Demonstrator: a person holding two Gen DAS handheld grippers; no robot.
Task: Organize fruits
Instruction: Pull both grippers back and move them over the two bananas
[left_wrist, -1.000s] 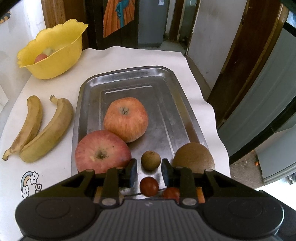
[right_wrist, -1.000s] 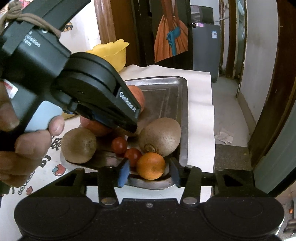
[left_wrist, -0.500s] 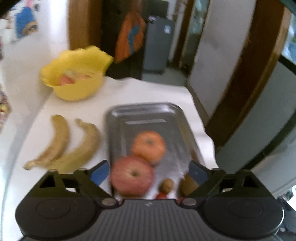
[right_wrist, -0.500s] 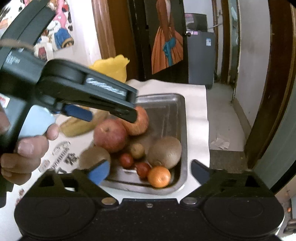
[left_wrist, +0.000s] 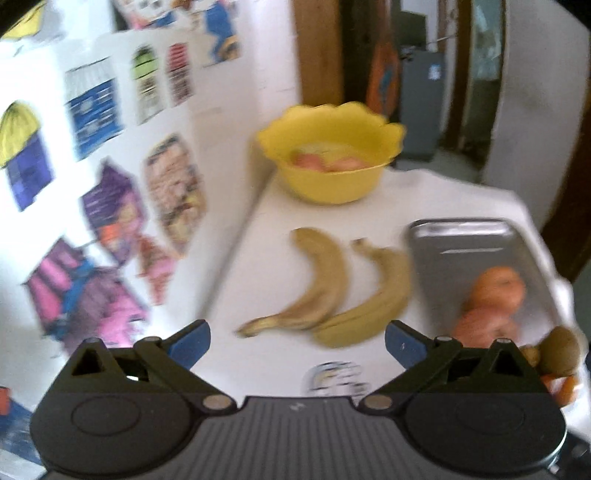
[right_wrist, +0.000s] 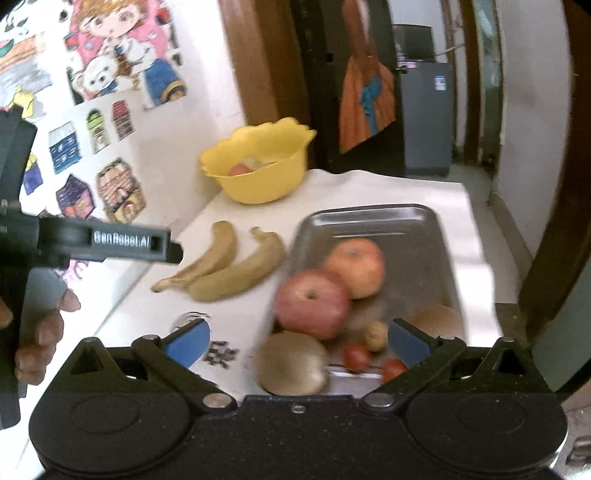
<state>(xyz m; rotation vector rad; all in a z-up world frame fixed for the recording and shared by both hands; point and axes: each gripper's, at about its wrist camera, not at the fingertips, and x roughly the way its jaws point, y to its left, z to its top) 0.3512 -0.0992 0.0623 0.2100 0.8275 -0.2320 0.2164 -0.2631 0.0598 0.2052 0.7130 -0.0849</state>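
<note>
Well, the white table (right_wrist: 369, 188) carries a steel tray (right_wrist: 373, 218) with two apples (right_wrist: 314, 302) (kiwis and small fruit crowd its near end), a yellow bowl (right_wrist: 258, 184) at the back, then two bananas (right_wrist: 221, 266) beside the tray. Both the left gripper (left_wrist: 297, 341) and right gripper (right_wrist: 297, 341) are spread wide, holding nothing.

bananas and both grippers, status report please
Left hand-held gripper open, empty, facing two bananas on the table. Right hand-held gripper open, empty, above metal tray of fruit. Nothing between left fingers and bananas.
</note>
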